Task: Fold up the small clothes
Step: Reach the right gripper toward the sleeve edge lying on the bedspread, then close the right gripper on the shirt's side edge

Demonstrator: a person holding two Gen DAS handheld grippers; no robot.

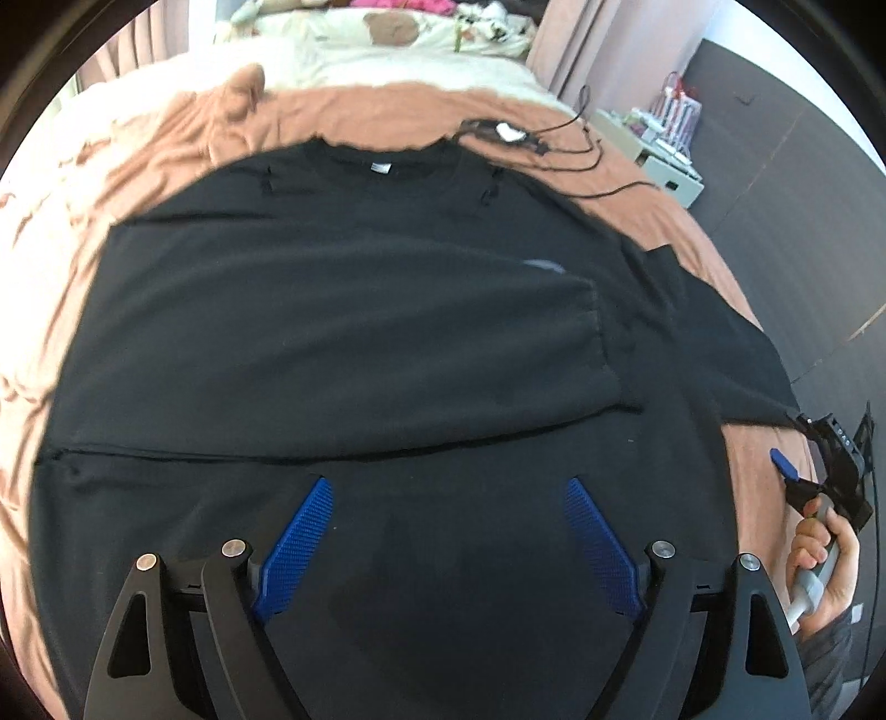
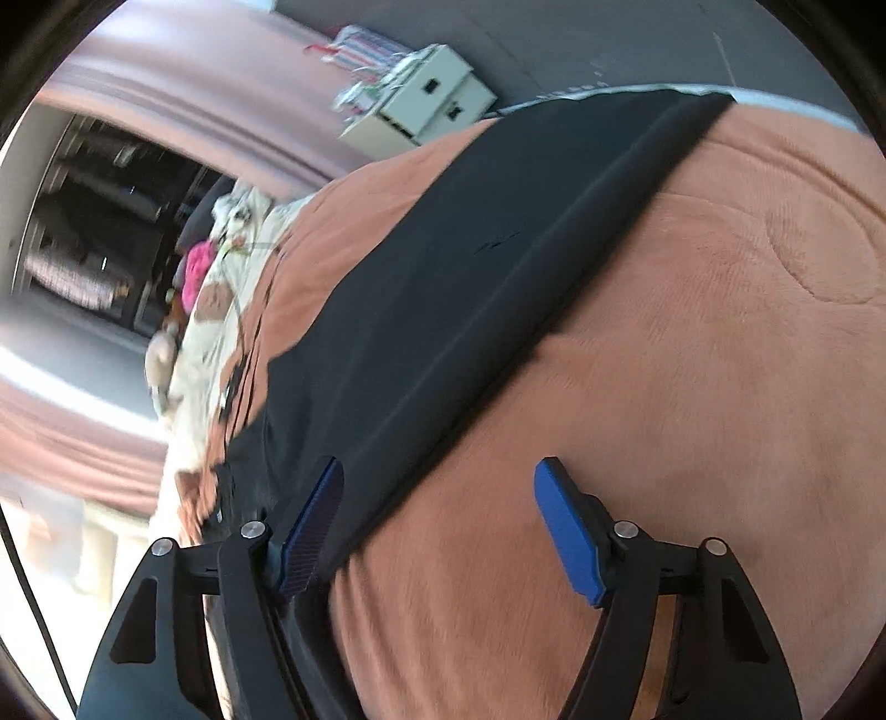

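Observation:
A black T-shirt [image 1: 354, 310] lies flat on a brown blanket [image 1: 166, 149], collar at the far side, its left sleeve folded in across the chest. My left gripper [image 1: 448, 526] is open and empty, just above the shirt's lower part. In the right wrist view the shirt's right sleeve [image 2: 476, 260] runs as a black band over the blanket [image 2: 692, 387]. My right gripper [image 2: 440, 526] is open, tilted sideways, its jaws either side of the sleeve's hem edge. It also shows in the left wrist view [image 1: 797, 465], at the shirt's right sleeve tip.
Black cables and a small white device [image 1: 509, 133] lie on the blanket beyond the collar. Pillows and soft toys [image 1: 387, 27] sit at the bed's head. A white drawer unit [image 2: 426, 99] stands on the grey floor beside the bed. Pink curtains [image 1: 576, 39] hang behind.

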